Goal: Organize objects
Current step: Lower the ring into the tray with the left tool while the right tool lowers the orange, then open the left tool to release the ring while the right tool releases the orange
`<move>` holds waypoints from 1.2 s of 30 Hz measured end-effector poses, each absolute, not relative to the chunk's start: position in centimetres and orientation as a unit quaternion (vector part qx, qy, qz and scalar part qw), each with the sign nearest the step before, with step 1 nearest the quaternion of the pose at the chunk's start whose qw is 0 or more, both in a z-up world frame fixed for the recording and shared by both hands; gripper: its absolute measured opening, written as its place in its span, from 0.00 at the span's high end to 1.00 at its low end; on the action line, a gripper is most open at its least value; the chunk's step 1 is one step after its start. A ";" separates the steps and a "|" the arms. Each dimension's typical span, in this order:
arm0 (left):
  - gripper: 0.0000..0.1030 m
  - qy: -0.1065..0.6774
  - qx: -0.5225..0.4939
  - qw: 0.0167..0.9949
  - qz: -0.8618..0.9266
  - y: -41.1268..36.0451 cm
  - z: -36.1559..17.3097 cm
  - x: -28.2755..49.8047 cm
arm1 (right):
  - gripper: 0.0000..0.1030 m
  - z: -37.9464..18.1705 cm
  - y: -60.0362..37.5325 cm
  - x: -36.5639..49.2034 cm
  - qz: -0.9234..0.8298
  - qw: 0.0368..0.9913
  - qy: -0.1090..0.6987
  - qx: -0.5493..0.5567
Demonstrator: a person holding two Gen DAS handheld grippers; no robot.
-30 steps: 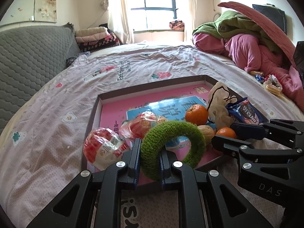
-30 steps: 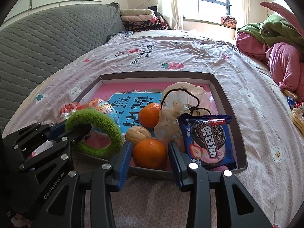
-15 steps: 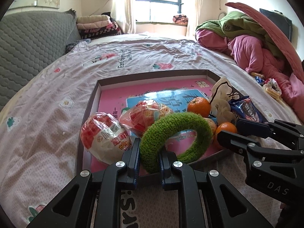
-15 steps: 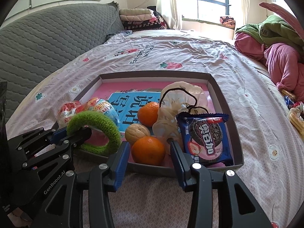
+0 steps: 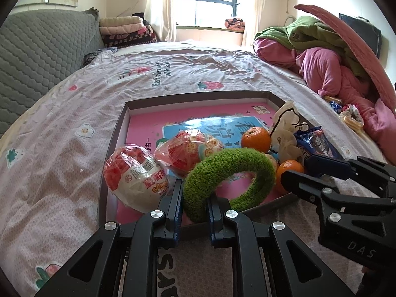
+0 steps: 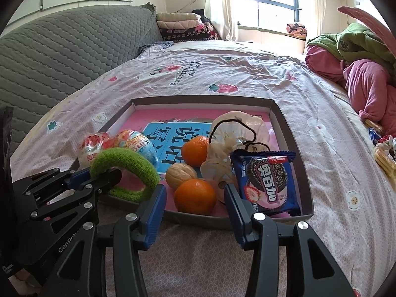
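Left claw [image 5: 194, 208] clenched on the near arc of the green fuzzy ring [image 5: 230, 173], pads pinching the plush so the ring stands up off the tray floor, far arc tilted over the pink liner. Ring sits at the near-left part of the cardboard tray [image 6: 292, 133], which lies on the bed [image 6: 222, 74]. It looks like the ring is being held for placement in the tray with the rest, not yet let go.

Right claw [image 6: 195, 205] jaws opening, straddling the front orange [image 6: 195, 195] just inside the tray's near wall. Pads stand clear of the fruit on both sides, so the orange rests on the tray by itself; likely just set down there. Walnut [image 6: 179, 173] touches it from behind-left, second orange [image 6: 195, 149] further back, cookie packet [image 6: 268, 180] just to the right, and a drawstring pouch [image 6: 235, 146] between them. Two wrapped snack balls [image 5: 135, 173] at the tray's left, just beside the ring.

Pose: both claws pitch steeply down toward the tray from its near edge, side by side, left one over the near-left corner, right one over the near middle. No hands visible in either view. A few snack items [image 6: 383, 153] lie loose on the bed at right, well apart from the tray; probably still to be collected.
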State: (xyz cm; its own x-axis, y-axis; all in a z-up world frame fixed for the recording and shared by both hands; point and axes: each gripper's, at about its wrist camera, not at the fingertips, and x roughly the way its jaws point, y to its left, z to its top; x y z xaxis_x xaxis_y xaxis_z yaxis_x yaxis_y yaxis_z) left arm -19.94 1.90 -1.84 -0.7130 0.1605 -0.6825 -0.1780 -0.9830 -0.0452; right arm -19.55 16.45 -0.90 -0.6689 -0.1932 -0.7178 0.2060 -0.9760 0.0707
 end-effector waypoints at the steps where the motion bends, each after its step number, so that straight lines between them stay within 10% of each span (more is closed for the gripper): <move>1: 0.84 0.010 -0.368 0.093 0.925 1.9 -1.7 -19.9 | 0.53 -0.9 16.5 -19.6 -0.914 0.109 0.008 0.392; 36: 0.78 -0.017 -0.430 0.080 0.899 1.5 -0.9 -23.2 | 0.53 0.5 17.0 -19.0 -0.919 0.108 -0.001 0.380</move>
State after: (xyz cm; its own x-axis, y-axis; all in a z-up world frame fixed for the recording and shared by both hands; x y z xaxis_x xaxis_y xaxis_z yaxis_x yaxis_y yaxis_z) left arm -23.17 1.48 -0.88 -0.6170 0.1588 -0.7708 -0.1298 -0.9865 -0.0994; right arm -19.02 16.99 0.50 -0.6879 -0.1981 -0.6982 0.1969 -0.9769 0.0832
